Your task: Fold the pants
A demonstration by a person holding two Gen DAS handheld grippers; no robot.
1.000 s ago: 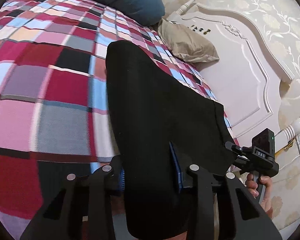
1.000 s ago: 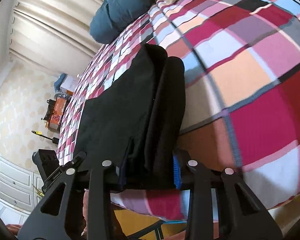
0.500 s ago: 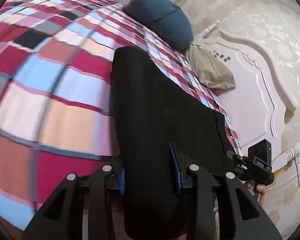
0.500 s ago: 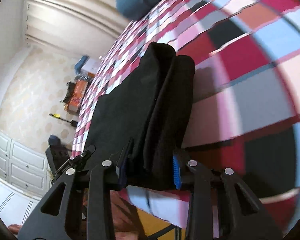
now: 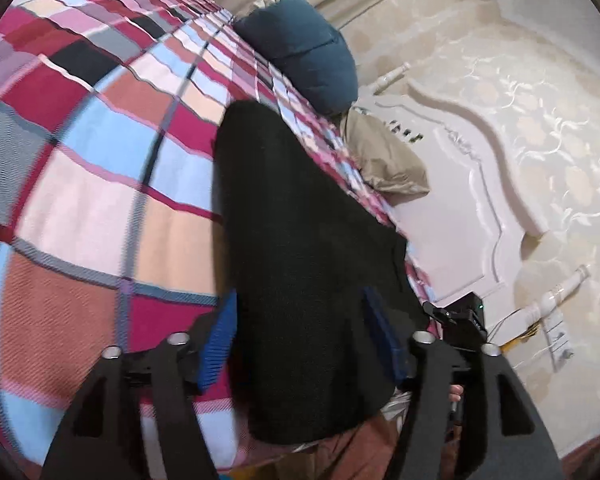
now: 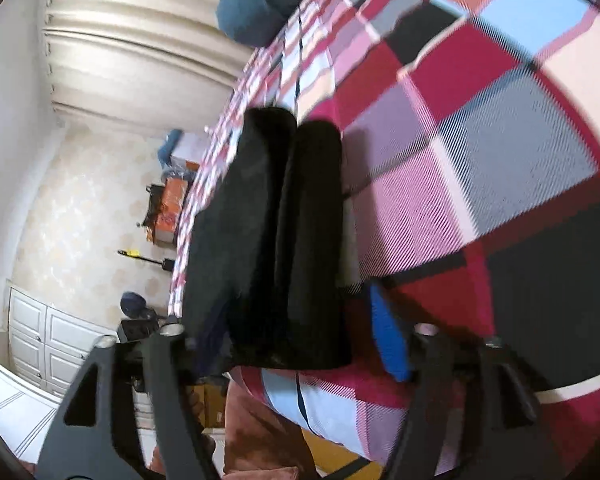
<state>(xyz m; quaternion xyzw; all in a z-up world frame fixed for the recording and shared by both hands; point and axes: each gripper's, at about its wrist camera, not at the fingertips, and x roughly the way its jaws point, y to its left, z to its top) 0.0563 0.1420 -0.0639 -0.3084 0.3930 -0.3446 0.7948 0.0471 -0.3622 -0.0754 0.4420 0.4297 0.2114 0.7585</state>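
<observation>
Both sets of jaws, clamped on cloth a second ago, are now opening. Left gripper (image 5: 300,344): wide, pads clear of the folded black pants (image 5: 300,240) between them. Right gripper (image 6: 296,340): wide, likewise free. Pants: lying near the edge of the checked blanket (image 5: 100,200).
</observation>
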